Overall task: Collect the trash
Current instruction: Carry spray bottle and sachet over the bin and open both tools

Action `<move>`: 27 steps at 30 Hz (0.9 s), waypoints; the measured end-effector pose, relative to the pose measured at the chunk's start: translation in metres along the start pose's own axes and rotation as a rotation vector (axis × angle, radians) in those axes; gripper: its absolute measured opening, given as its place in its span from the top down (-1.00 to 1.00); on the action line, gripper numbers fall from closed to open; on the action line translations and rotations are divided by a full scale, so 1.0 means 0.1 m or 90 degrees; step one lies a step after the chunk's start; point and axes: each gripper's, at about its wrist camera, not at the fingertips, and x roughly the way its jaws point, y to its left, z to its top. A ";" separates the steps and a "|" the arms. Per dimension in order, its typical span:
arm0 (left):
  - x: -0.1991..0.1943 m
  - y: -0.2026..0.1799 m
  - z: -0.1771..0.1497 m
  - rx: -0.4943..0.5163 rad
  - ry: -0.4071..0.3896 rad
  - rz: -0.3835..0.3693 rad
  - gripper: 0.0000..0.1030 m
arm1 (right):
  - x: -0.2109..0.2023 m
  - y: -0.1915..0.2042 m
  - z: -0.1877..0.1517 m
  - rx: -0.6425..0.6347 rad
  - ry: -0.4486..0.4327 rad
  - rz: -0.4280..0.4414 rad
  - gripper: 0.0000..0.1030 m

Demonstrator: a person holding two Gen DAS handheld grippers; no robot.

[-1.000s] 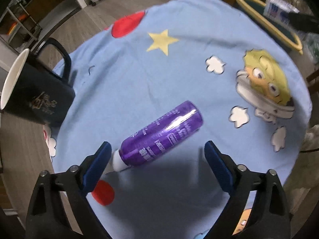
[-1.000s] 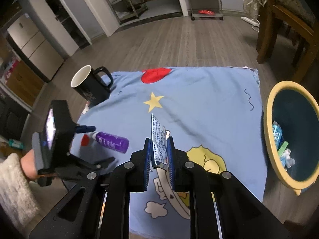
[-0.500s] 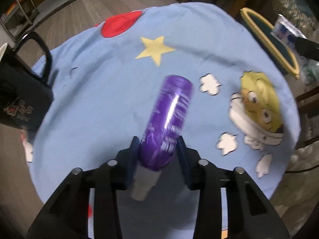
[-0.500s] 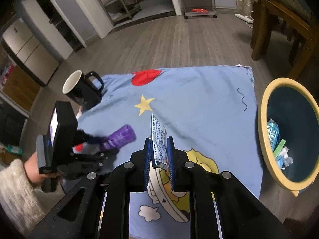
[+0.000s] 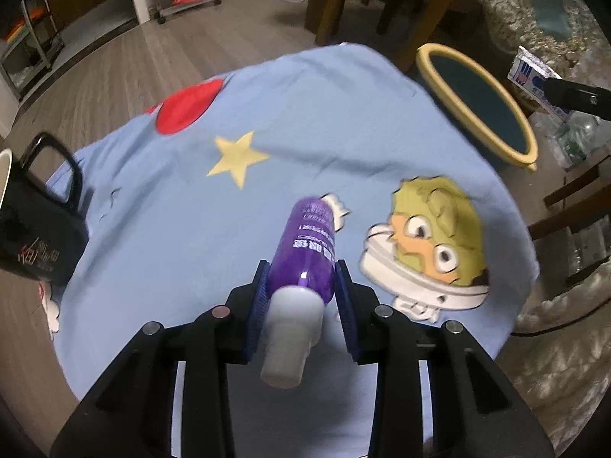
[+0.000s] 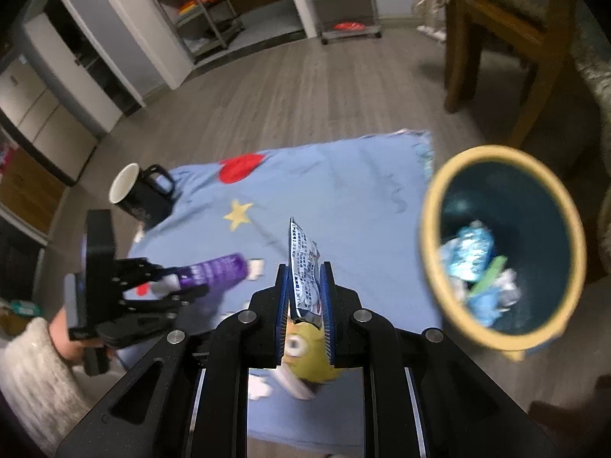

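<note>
My left gripper (image 5: 301, 271) is shut on a purple bottle (image 5: 309, 248) with a white cap, held above the blue cloth (image 5: 267, 133) and pointing forward. The bottle also shows in the right wrist view (image 6: 214, 271). My right gripper (image 6: 305, 271) is shut on a silver snack wrapper (image 6: 303, 267) that stands up between its pads, above the cloth and left of the bin. The yellow-rimmed bin (image 6: 431, 198) with a dark blue inside stands on the floor at the cloth's right; several pieces of trash lie in it. The bin also shows in the left wrist view (image 5: 431, 57).
A black mug (image 6: 137, 198) with a white inside stands at the cloth's left edge, also in the left wrist view (image 5: 34, 236). Wooden chair legs (image 6: 492, 57) stand behind the bin. Shelves and cabinets line the far wall.
My left gripper closed on the purple bottle and lifted it off the cloth, turning it forward. My right gripper moved toward the bin with the wrapper.
</note>
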 end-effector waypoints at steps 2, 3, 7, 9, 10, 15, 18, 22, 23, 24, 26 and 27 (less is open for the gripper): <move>0.00 -0.03 0.03 0.008 -0.005 -0.007 0.37 | -0.08 -0.17 -0.02 0.016 -0.015 -0.015 0.67; 0.00 -0.07 0.05 0.018 -0.007 -0.005 0.37 | -0.10 -0.26 -0.04 0.038 -0.021 -0.012 0.67; 0.00 -0.16 0.09 0.033 -0.015 -0.007 0.38 | -0.08 -0.57 -0.01 0.095 -0.036 -0.007 0.67; -0.04 -0.21 0.14 0.035 -0.031 -0.015 0.38 | -0.09 -0.60 0.00 0.095 -0.038 -0.011 0.67; -0.08 -0.24 0.15 0.040 -0.038 -0.013 0.38 | -0.09 -0.64 0.01 0.101 -0.040 -0.010 0.67; -0.14 -0.37 0.23 0.061 -0.061 -0.007 0.38 | -0.08 -0.75 0.01 0.118 -0.041 -0.006 0.67; -0.19 -0.41 0.28 0.062 -0.068 -0.009 0.38 | -0.13 -0.79 0.01 0.123 -0.050 -0.007 0.67; -0.30 -0.55 0.42 0.070 -0.090 -0.008 0.38 | -0.18 -0.87 0.04 0.137 -0.063 -0.013 0.67; -0.33 -0.62 0.48 0.073 -0.095 -0.011 0.38 | -0.20 -0.91 0.04 0.143 -0.067 -0.017 0.67; -0.33 -0.67 0.53 0.078 -0.098 -0.012 0.38 | -0.21 -0.95 0.05 0.149 -0.070 -0.018 0.67; -0.35 -0.84 0.66 0.098 -0.106 -0.017 0.38 | -0.24 -1.07 0.06 0.167 -0.077 -0.023 0.67; -0.35 -0.91 0.71 0.105 -0.109 -0.021 0.38 | -0.24 -1.14 0.05 0.177 -0.078 -0.027 0.67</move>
